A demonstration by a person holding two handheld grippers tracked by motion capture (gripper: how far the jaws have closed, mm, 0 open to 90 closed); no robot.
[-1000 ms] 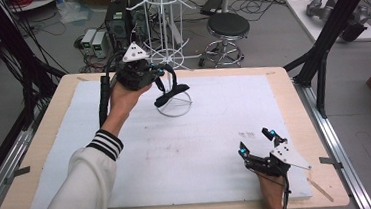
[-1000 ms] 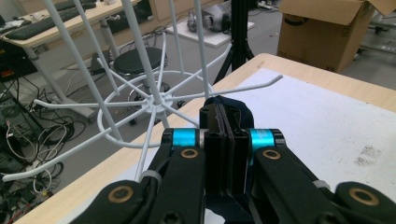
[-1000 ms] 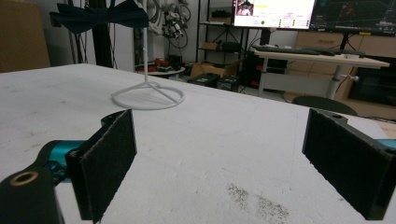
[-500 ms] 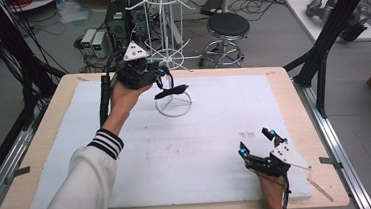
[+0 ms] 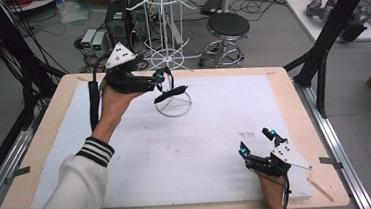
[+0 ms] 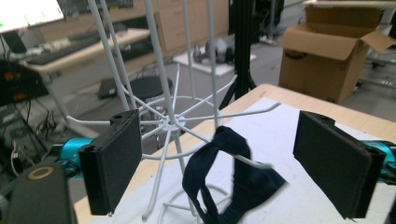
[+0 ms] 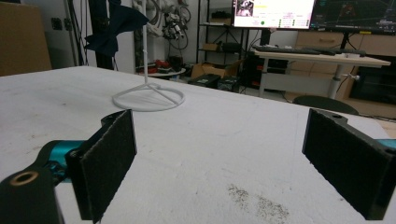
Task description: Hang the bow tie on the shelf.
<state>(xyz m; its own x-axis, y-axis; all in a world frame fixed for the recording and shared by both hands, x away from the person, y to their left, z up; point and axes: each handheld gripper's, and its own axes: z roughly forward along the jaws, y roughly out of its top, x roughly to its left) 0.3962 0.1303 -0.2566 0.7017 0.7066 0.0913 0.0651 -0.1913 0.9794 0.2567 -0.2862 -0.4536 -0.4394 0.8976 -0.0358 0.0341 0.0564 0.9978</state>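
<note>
My right gripper [image 5: 257, 141]: near edge of the surface [image 5: 282, 84], resting low on the white mat [image 5: 215, 127]; jaws wide, nothing between them.
My left gripper [image 5: 164, 81]: held up at the far side, just beside the rack; jaws have just been opening and now stand wide, pads clear of the strap.
Strap [image 6: 224, 175]: one dark navy fabric piece, a flat band looped and twisted, limp; hangs from a white wire arm low on the rack, between my left jaws' line of sight, touching neither pad. From above it drapes just over the ring base [image 5: 173, 107].
Strap, seen from my right gripper: dark shape [image 7: 114, 25] high on the pole, well apart from that gripper.
Rack on the surface [image 6: 170, 122]: one, white wire, thin centre pole, spokes fanning from a hub, round ring foot.
Second rack [image 5: 169, 15]: one, taller, on the floor beyond the far edge.
Stool [image 5: 227, 28]: one, black round seat, on the floor behind.
</note>
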